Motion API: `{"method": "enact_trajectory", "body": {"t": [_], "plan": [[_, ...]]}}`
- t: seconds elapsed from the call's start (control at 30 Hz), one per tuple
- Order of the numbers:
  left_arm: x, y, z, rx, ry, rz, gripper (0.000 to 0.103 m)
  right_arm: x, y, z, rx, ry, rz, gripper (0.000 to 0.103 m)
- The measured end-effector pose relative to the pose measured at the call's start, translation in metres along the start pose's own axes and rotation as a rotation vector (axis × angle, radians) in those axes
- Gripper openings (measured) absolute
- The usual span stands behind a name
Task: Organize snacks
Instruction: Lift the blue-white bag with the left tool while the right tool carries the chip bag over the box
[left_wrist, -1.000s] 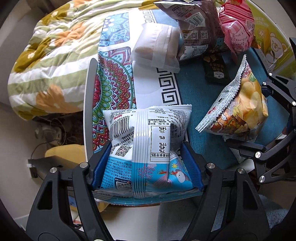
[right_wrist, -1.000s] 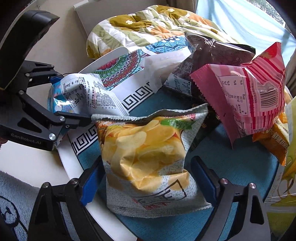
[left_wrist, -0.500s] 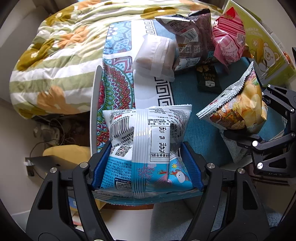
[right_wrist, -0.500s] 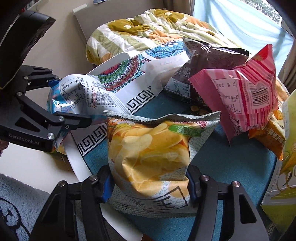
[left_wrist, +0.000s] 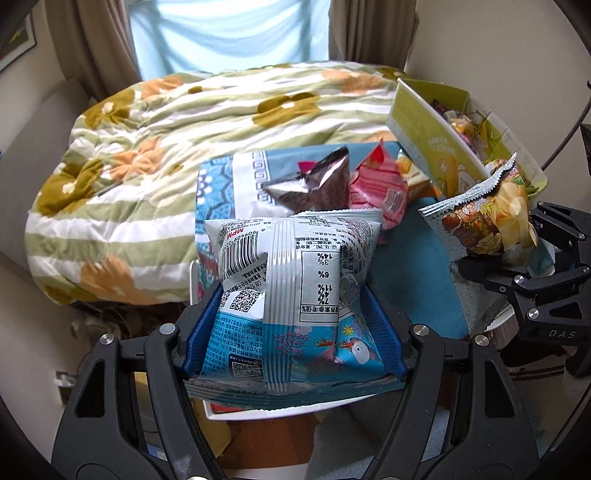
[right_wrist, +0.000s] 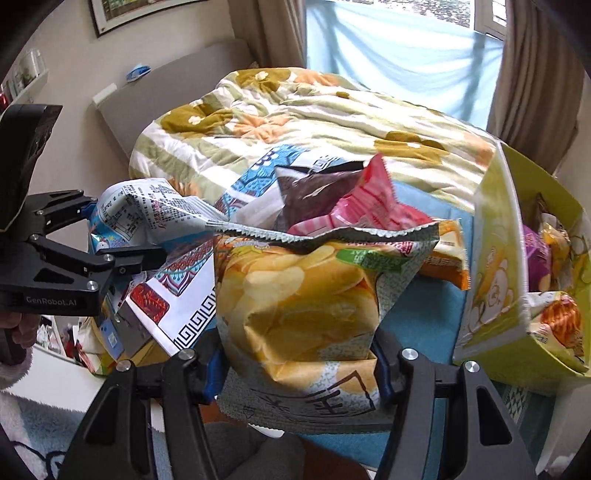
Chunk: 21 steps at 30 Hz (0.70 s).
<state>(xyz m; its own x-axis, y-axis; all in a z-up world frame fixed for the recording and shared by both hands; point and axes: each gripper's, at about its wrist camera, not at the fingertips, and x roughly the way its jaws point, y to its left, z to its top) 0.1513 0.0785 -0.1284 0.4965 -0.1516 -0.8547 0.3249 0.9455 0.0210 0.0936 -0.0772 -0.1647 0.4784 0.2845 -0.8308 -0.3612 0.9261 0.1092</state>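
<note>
Behind everything lies the flowered quilt on the bed. In front of it your desk, under a patterned cloth, carries the green box at the right with snacks inside, and brown and pink packs near the middle. Your right gripper pinches the chip bag in its fingers, lifted off the desk beside the box. Your left gripper clamps the blue pack, also raised.
</note>
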Motion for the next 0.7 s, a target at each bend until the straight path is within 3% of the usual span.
{"method": "enact_trajectory", "body": {"t": [0.37,0.7], "plan": [[-0.003,-0.085,0.102,0.006,-0.120,-0.055,0.071,-0.069,-0.100,0.026,0.135,-0.116,-0.126,0.057],[0.069,-0.205,0.209,-0.002,-0.114,-0.080,0.071,-0.083,-0.234,0.038,0.233,-0.120,-0.146,0.058]]}}
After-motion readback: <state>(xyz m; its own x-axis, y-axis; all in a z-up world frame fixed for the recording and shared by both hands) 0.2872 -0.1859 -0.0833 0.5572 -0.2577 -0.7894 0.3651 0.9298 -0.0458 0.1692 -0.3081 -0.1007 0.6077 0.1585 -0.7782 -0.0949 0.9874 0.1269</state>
